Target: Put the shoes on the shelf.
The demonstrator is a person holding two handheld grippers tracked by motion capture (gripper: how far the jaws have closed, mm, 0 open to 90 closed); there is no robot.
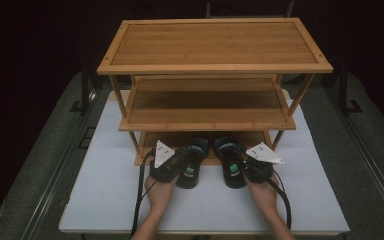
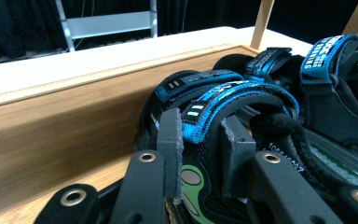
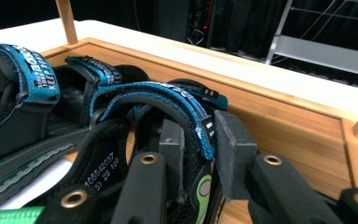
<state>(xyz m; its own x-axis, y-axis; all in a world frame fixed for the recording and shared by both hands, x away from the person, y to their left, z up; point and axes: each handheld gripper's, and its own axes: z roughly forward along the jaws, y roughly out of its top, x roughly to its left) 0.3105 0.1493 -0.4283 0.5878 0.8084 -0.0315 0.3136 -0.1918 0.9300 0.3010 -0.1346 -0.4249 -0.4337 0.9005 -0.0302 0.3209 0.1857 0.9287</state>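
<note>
I've got a sandal in each claw, down at the bottom shelf (image 1: 207, 161) of the bamboo rack (image 1: 214, 67). My left gripper (image 1: 180, 162) is clamped on the left sandal (image 1: 192, 165): in the left gripper view the two pads (image 2: 169, 144) pinch the blue-edged strap (image 2: 223, 100) at the sandal's side, one pad outside and one tucked under the strap. My right gripper (image 1: 240, 162) has the right sandal (image 1: 228, 160) the same way; in the right gripper view its pads (image 3: 228, 144) squeeze the blue-trimmed strap (image 3: 168, 100) between them. From the high view, both sandals sit side by side, just apart, toes under the middle shelf (image 1: 207, 105) and heels hanging out over the white table top (image 1: 105, 185). The left sandal's toe lies on the shelf board beside the raised wooden rim (image 2: 74, 112). Whether the heels touch the table I can't tell. My hands (image 1: 160, 192) come in low from the near edge, cables (image 1: 140, 200) trailing back.
</note>
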